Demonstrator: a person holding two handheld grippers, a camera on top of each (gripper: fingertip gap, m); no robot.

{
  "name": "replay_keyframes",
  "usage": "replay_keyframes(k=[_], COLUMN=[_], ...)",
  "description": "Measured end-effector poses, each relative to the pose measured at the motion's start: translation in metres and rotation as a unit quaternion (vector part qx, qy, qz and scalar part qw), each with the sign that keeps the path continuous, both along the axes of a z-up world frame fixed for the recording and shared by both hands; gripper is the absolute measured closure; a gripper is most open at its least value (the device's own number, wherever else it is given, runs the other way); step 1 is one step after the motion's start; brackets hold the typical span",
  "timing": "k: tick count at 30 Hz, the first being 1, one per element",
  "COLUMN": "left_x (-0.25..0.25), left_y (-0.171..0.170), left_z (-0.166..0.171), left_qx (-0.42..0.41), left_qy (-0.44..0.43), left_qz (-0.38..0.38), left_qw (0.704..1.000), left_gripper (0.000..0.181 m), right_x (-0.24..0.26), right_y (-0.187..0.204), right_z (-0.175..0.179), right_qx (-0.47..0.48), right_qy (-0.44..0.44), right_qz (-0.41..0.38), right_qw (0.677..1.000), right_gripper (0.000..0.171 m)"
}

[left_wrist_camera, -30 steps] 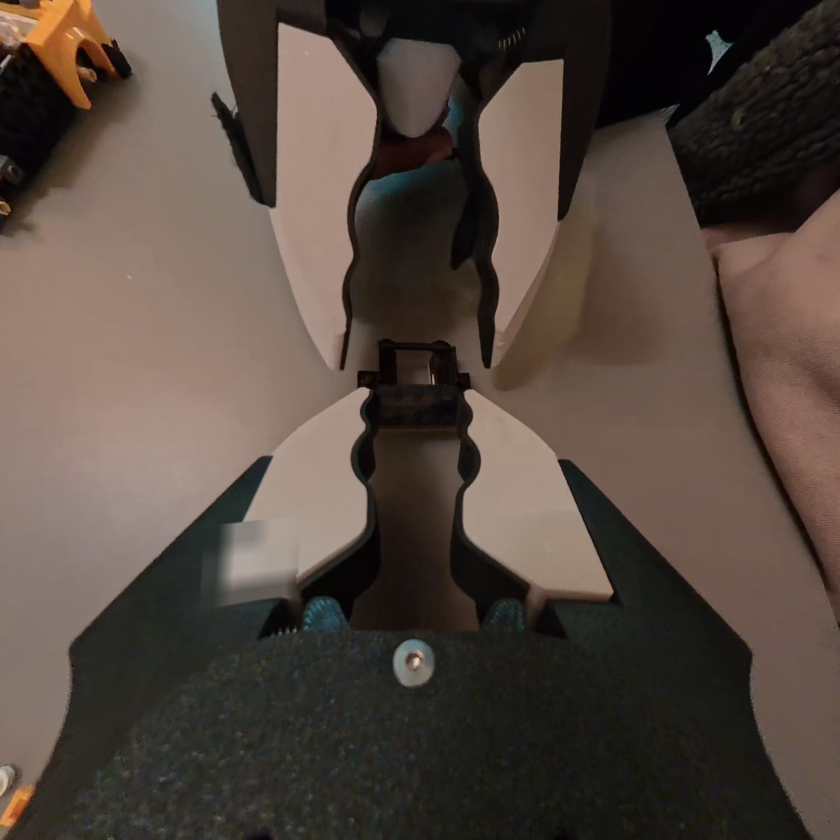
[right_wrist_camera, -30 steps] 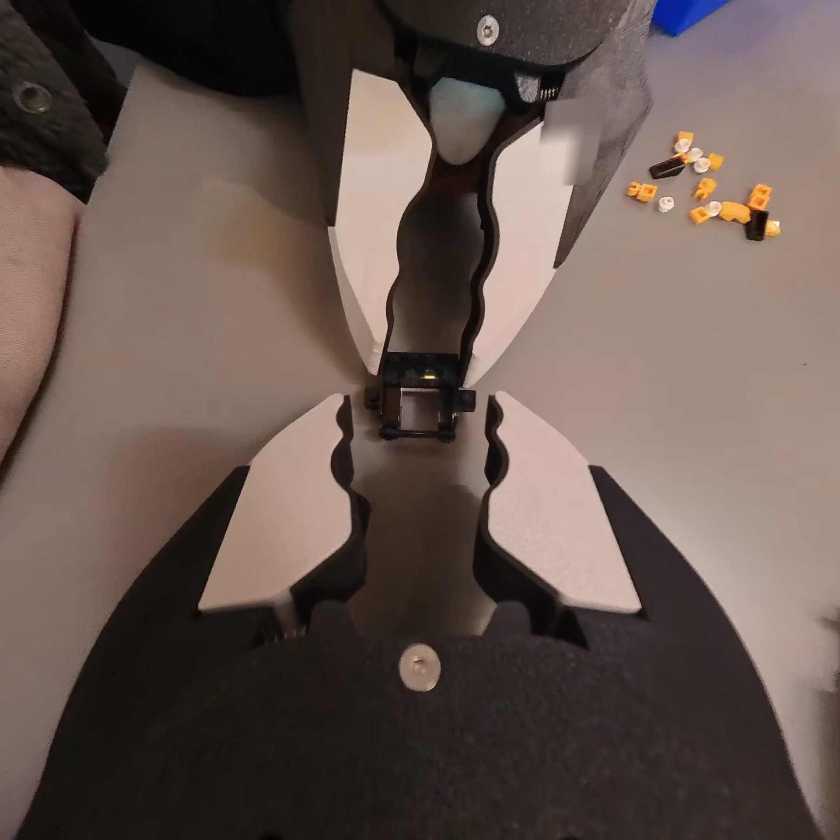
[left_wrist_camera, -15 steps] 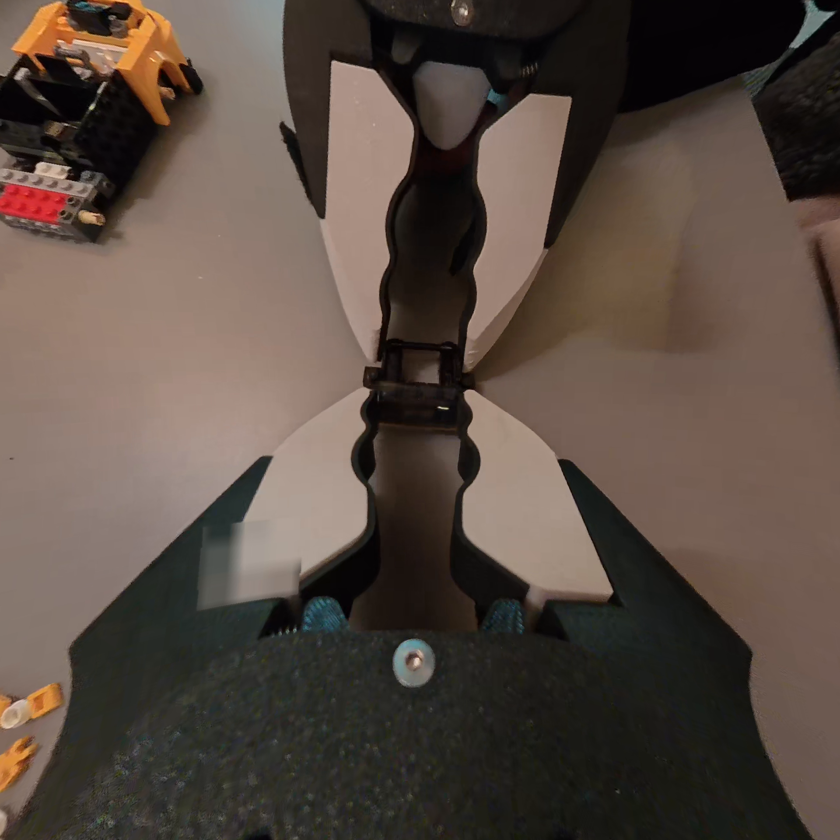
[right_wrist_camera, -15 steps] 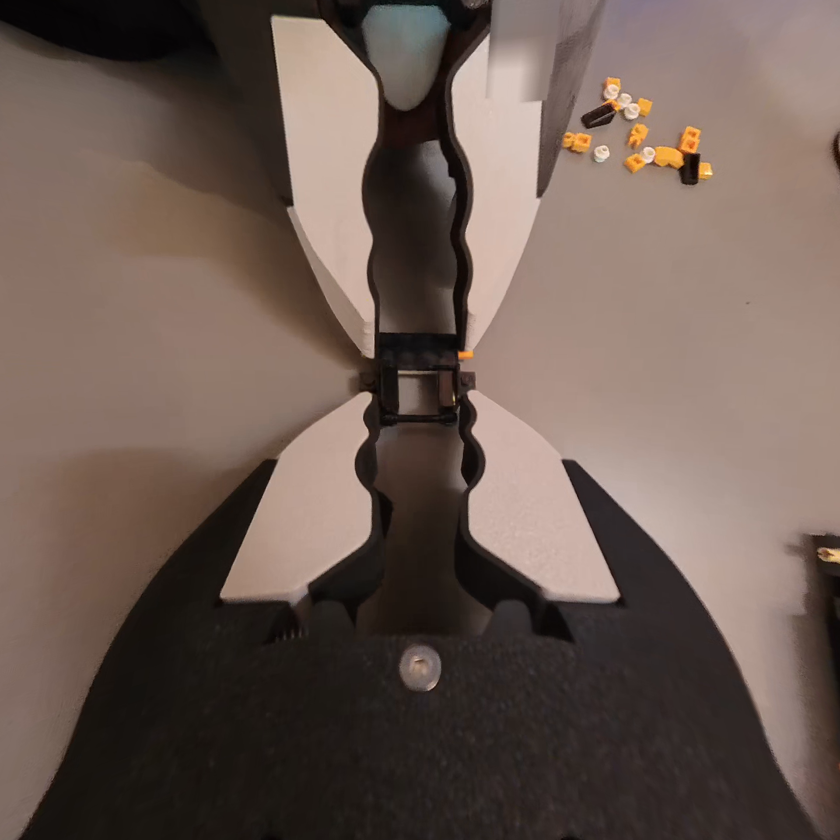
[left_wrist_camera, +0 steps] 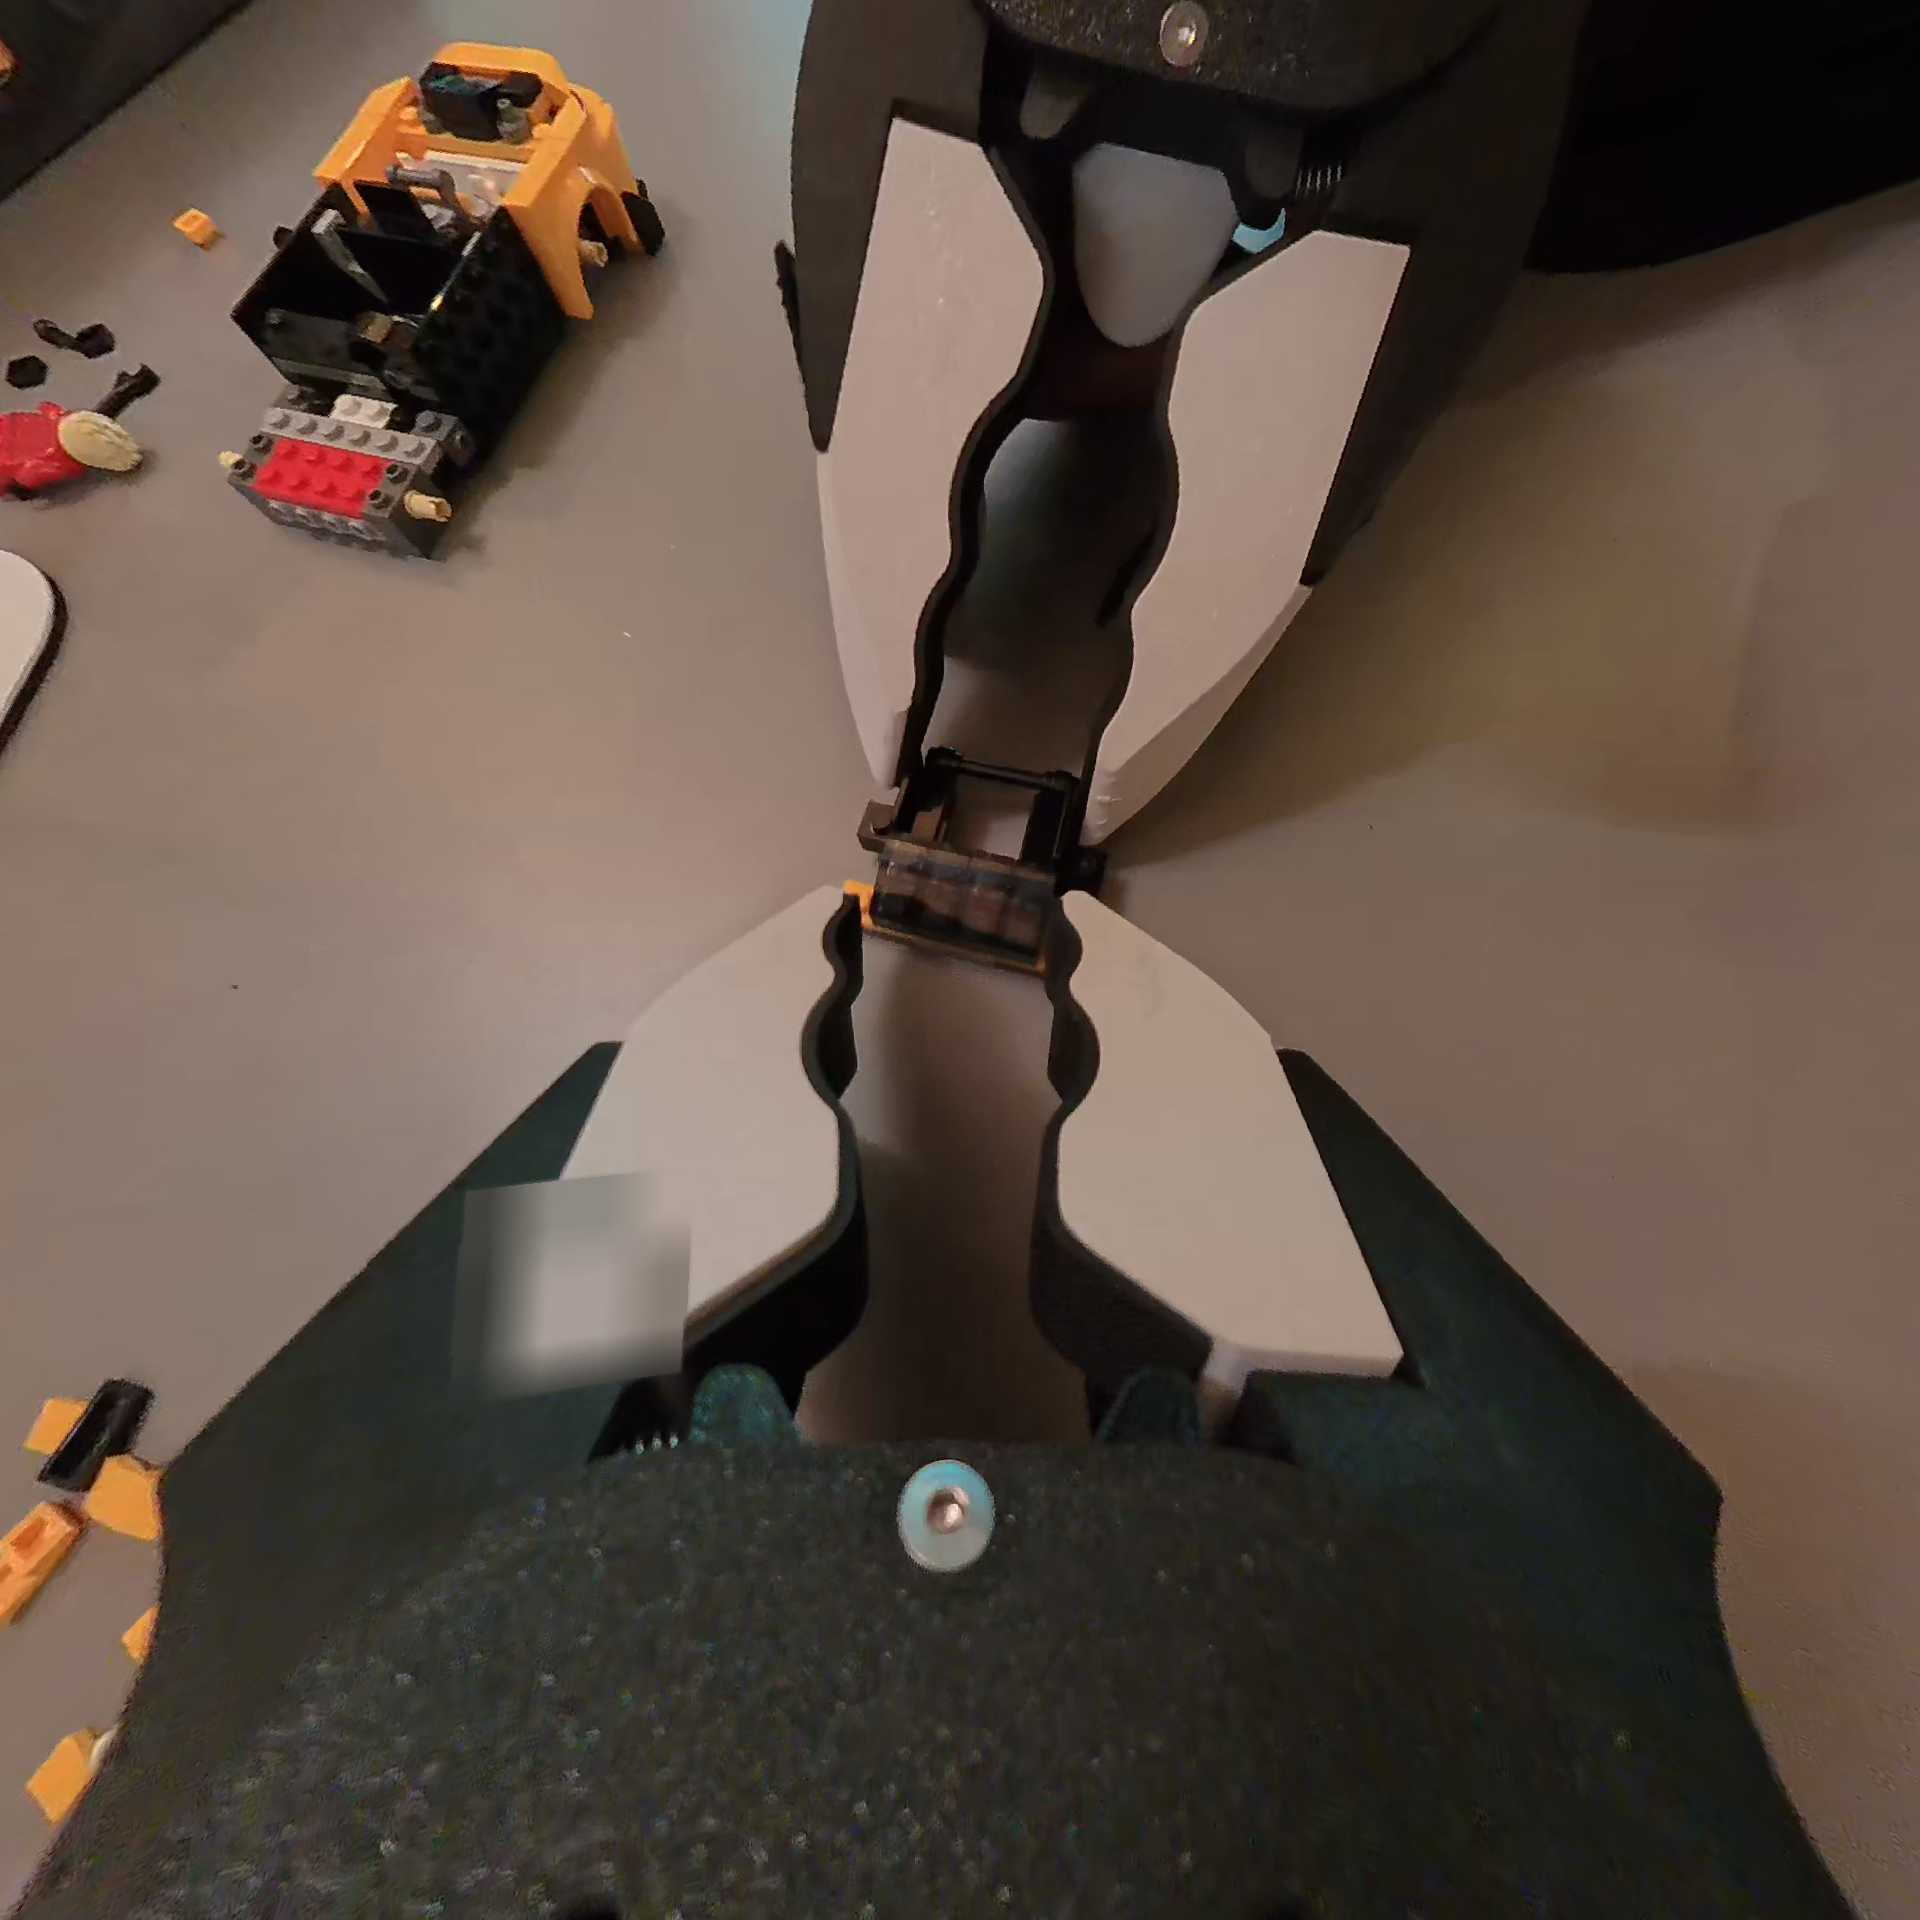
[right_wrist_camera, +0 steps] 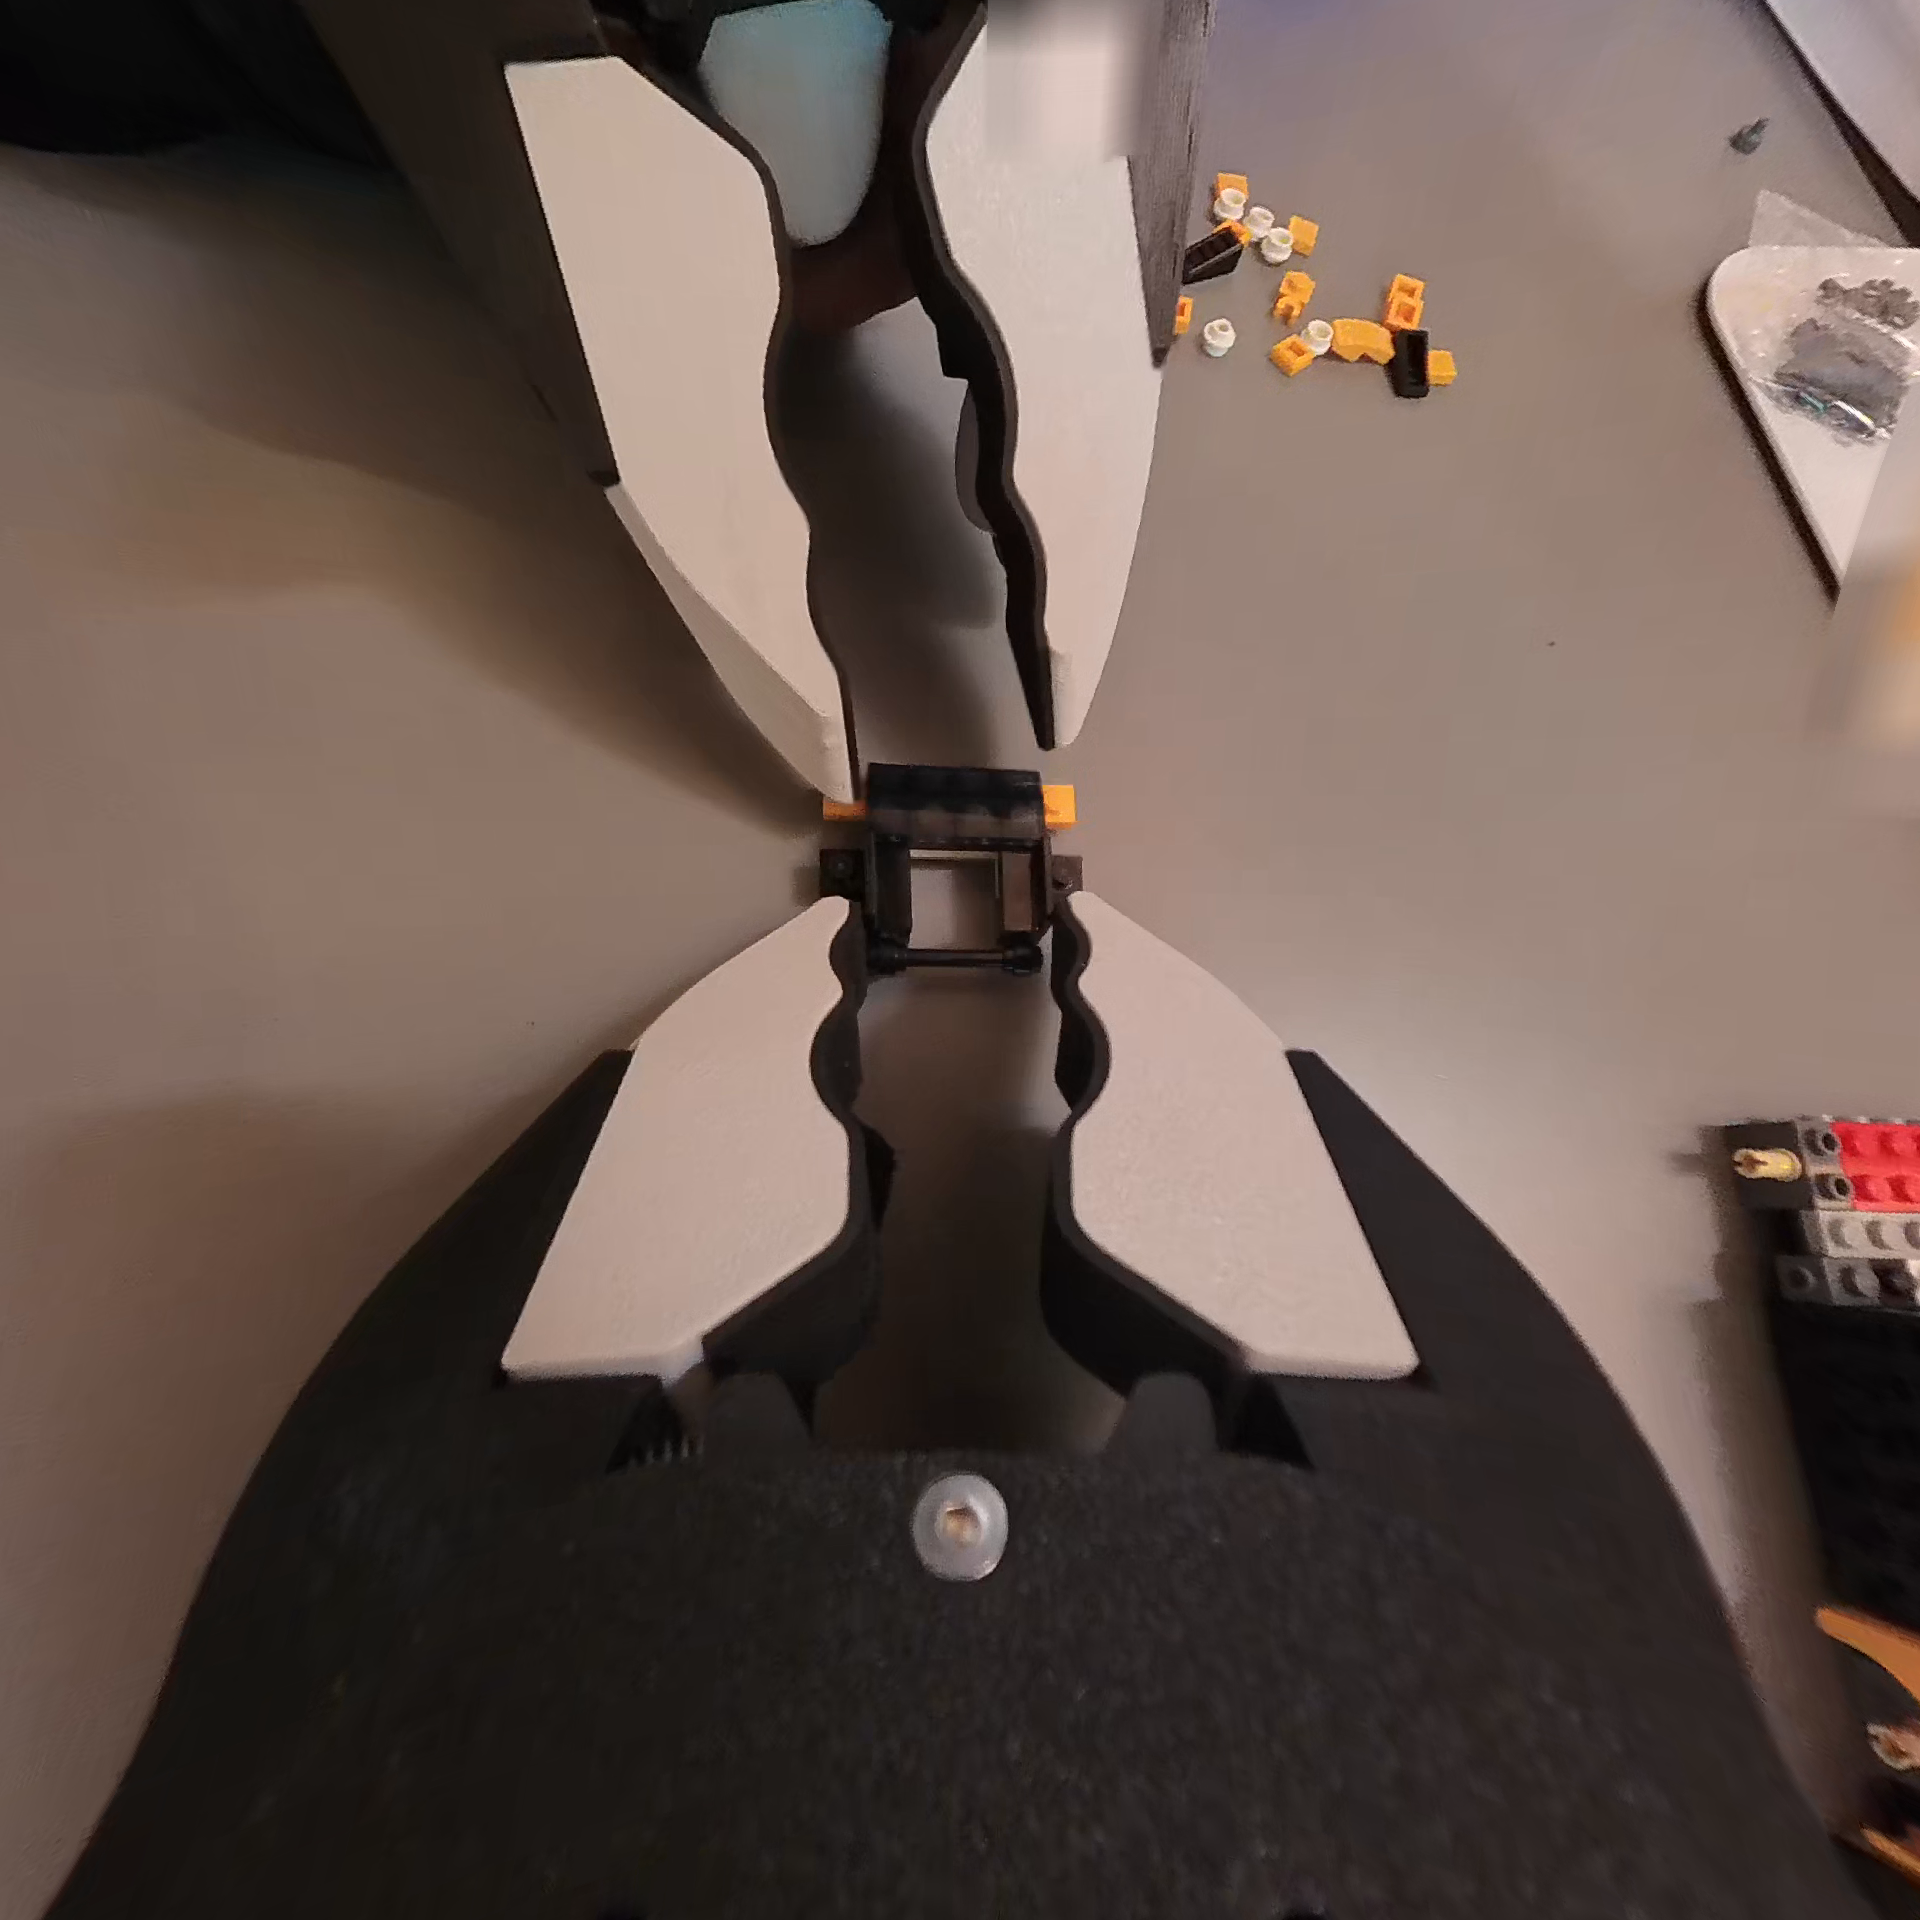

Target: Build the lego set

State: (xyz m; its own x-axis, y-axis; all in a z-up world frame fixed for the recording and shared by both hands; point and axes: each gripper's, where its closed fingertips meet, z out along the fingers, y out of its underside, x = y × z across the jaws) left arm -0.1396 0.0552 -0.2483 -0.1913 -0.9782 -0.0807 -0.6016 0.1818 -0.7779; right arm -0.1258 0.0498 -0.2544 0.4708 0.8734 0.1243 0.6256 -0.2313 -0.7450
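Note:
A small black lego assembly point(left_wrist_camera: 971, 862), a frame with a cross bar and a studded dark block with orange bits, hangs above the grey table point(left_wrist_camera: 1507, 1039). My left gripper point(left_wrist_camera: 951, 920) is shut on its block end. My right gripper point(right_wrist_camera: 956, 935) is shut on its frame end, and both grippers meet tip to tip. In the right wrist view the assembly point(right_wrist_camera: 951, 862) sits between the right tips and the left gripper point(right_wrist_camera: 945, 753), which comes in tilted from above. The right gripper point(left_wrist_camera: 992, 774) fills the top of the left wrist view.
A half-built orange and black vehicle point(left_wrist_camera: 436, 312) with a red brick stands far left, and shows at the right edge point(right_wrist_camera: 1849, 1226). Loose orange, white and black pieces point(right_wrist_camera: 1320, 301) lie nearby, also point(left_wrist_camera: 73, 1496). A white board with a bag of dark parts point(right_wrist_camera: 1849, 343) lies far right. My two grippers' fingertips are within a few centimetres of each other.
My right gripper has closed on the frame end of the assembly. Both grippers have moved together across the table, bringing the vehicle and loose pieces further into view.

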Motion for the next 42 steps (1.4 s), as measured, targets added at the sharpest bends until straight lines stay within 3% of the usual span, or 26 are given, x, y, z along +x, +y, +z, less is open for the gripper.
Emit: replay_keyframes(k=[10,18,26,27,29,34,38,42], left_x=[-0.007,-0.006,-0.005,-0.005,-0.005,-0.004,-0.004,-0.004], left_y=[0.005,-0.009,0.013,0.017,0.027,0.038,0.048,0.055], left_z=[0.008,-0.005,-0.009,-0.009,-0.007,-0.003,0.006,0.019], left_qx=[-0.023,-0.023,0.011,0.017,0.026,0.042,0.031,0.010], left_qy=[-0.012,0.026,0.032,0.032,0.027,0.014,-0.010,-0.046], left_qz=[0.007,-0.025,0.032,0.042,0.069,0.100,0.122,0.142], left_qw=[1.000,0.999,0.999,0.998,0.997,0.994,0.992,0.989], left_gripper=[0.147,0.146,0.151,0.151,0.155,0.158,0.160,0.161], right_x=[0.011,0.003,0.008,0.008,0.001,-0.017,0.001,0.005], right_y=[0.005,-0.003,-0.012,-0.016,-0.029,-0.047,-0.021,-0.017], right_z=[0.016,-0.003,0.000,0.001,0.006,0.029,0.038,0.026], right_qx=[-0.008,-0.051,-0.033,-0.037,-0.042,-0.011,0.030,0.000], right_qy=[0.066,0.011,-0.038,-0.039,-0.022,0.041,-0.004,-0.103], right_qz=[-0.016,0.013,0.013,0.017,0.056,0.133,0.111,0.193], right_qw=[0.998,0.999,0.999,0.998,0.997,0.990,0.993,0.976], right_gripper=[0.129,0.106,0.129,0.135,0.168,0.171,0.129,0.111])
